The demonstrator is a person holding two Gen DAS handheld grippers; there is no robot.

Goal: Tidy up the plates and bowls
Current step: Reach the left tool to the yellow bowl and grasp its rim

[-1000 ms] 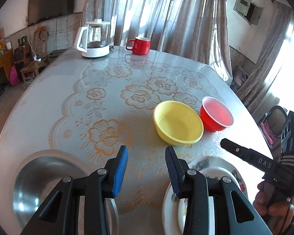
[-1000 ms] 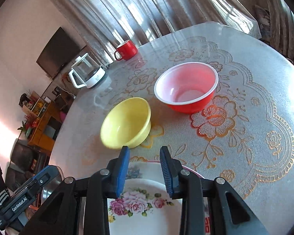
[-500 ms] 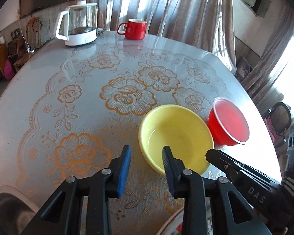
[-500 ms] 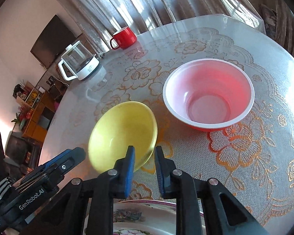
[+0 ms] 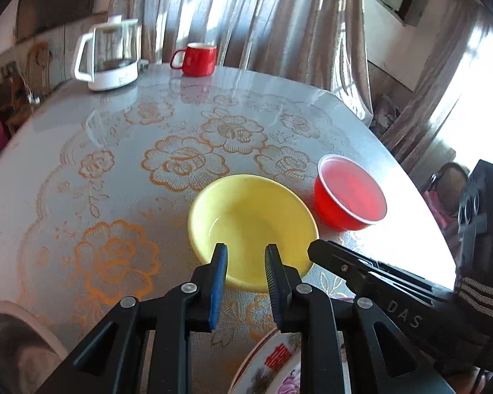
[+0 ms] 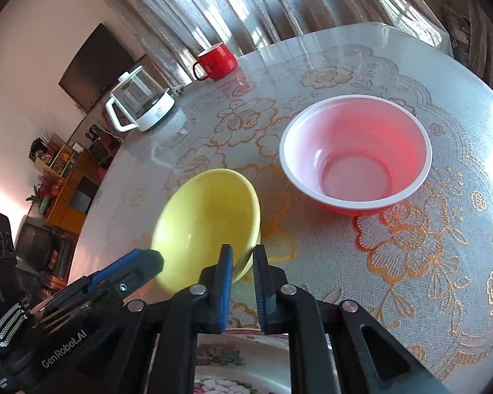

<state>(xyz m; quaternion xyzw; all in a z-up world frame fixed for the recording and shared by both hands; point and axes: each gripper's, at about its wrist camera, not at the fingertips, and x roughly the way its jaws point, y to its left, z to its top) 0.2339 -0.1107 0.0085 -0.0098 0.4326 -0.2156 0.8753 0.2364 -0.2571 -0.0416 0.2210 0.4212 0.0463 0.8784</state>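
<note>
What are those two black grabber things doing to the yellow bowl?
A person holds a gripper in each hand, and both are at the near rim of the yellow bowl. The right gripper has shut on the rim. The left gripper is closing, with the rim between its blue pads. The bowl sits on the flowered tablecloth. The red bowl stands apart, untouched, and a flowered plate lies just below the grippers.

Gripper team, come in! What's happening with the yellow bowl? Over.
Right gripper shut on yellow bowl rim. Left gripper jaws closing over its near edge, not gripping. Red bowl beside it, apart.
</note>
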